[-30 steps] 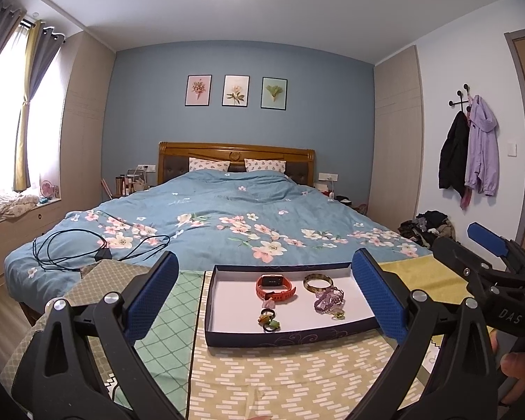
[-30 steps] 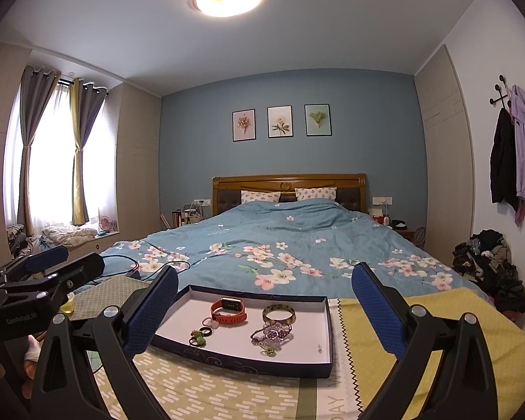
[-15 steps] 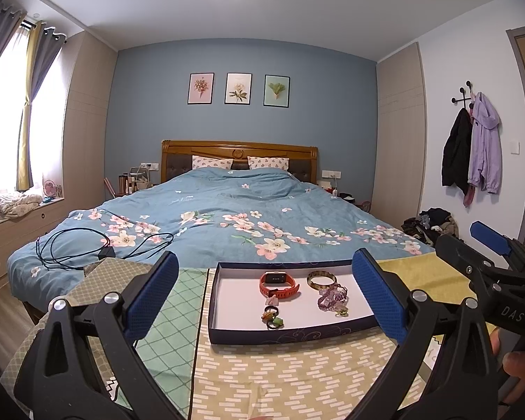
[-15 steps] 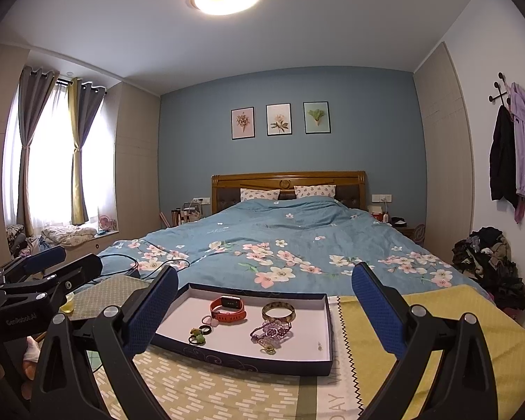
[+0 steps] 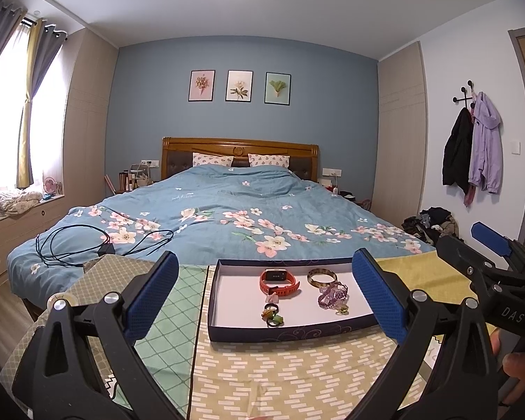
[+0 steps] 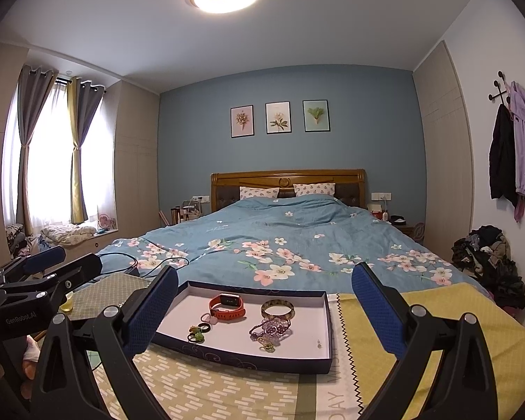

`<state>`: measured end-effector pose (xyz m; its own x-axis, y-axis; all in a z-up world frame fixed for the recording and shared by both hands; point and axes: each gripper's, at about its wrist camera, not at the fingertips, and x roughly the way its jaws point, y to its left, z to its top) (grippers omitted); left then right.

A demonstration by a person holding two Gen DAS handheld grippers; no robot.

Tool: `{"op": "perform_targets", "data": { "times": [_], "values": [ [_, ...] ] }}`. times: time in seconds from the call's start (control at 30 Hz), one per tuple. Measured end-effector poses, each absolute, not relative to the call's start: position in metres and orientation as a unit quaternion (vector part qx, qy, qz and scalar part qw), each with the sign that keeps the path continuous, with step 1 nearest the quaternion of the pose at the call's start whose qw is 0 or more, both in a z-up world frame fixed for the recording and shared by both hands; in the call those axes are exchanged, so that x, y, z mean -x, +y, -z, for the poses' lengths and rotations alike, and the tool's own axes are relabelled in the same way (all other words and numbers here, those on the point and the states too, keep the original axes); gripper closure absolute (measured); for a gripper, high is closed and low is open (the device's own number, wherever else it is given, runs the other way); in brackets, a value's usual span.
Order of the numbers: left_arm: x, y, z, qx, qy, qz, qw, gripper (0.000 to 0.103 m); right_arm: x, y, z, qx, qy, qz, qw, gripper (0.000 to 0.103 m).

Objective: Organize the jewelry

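your left gripper [image 5: 262, 294] and right gripper [image 6: 262, 301] both stood spread wide, holding and touching nothing. ahead of them, a dark blue tray [image 6: 234, 353] with a white floor sat on the patterned cloth [image 5: 290, 374], holding an orange watch [image 5: 279, 281], a gold bangle [image 5: 321, 277], purple beads [image 5: 332, 294] and small rings [image 5: 272, 315]. it lay centred past your fingertips, apart from them.

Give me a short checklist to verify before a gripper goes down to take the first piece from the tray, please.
1. Left gripper open and empty: ok.
2. Right gripper open and empty: ok.
3. Tray lies flat on the cloth: ok.
4. Orange watch lies apart from the bangle: ok.
5. Purple bead bracelet free of the small piece beside it: cannot tell.
6. Place where the pieces must go: cannot tell.
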<state>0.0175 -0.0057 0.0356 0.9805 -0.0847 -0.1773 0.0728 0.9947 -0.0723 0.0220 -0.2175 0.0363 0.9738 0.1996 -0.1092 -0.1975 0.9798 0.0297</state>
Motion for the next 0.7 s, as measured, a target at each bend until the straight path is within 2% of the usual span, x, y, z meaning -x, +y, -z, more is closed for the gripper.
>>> {"op": "perform_targets", "data": {
  "times": [0.7],
  "values": [
    [-0.0208,-0.0089,-0.0363,0.034,0.098,0.035,0.994,0.005,-0.0228,-0.2188,-0.038,-0.008,0.061,-0.099,0.993,0.007]
  ]
}}
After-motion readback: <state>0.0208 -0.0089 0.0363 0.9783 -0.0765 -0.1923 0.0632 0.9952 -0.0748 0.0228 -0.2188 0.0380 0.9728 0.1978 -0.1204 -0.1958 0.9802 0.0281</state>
